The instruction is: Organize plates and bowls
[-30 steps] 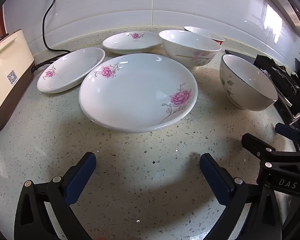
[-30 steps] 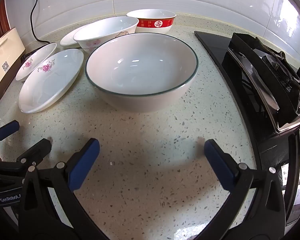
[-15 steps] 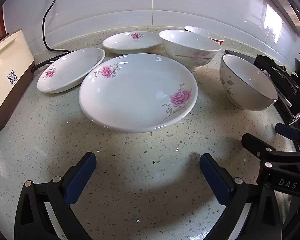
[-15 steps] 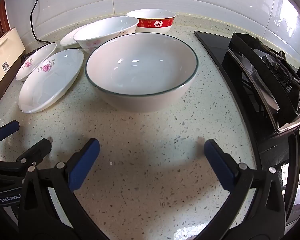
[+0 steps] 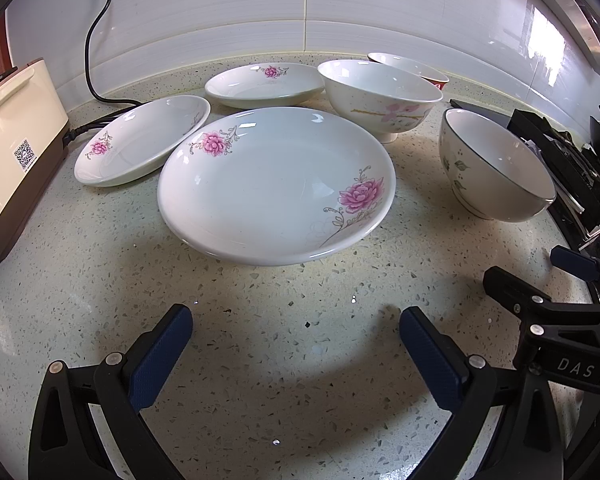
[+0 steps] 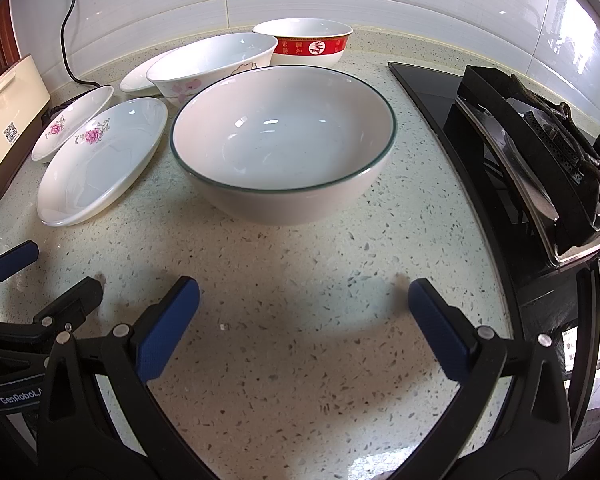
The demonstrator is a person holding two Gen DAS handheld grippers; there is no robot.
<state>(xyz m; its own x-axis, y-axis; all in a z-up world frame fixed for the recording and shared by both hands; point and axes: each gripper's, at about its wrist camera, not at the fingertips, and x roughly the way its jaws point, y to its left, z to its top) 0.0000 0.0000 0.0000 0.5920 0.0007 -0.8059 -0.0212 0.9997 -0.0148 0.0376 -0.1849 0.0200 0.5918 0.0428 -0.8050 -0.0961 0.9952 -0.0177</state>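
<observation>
The large plate point(image 5: 276, 188) is showing pink flowers on white. The near bowl point(image 6: 284, 144) is wearing a dark green rim; the far bowl point(image 6: 304, 42) is carrying a red band, possibly with gold characters.

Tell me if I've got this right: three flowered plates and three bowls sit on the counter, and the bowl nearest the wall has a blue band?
Nearly. The band on that back bowl is red, not blue, as the right wrist view shows. The three plates and three bowls on the counter are right.
</observation>
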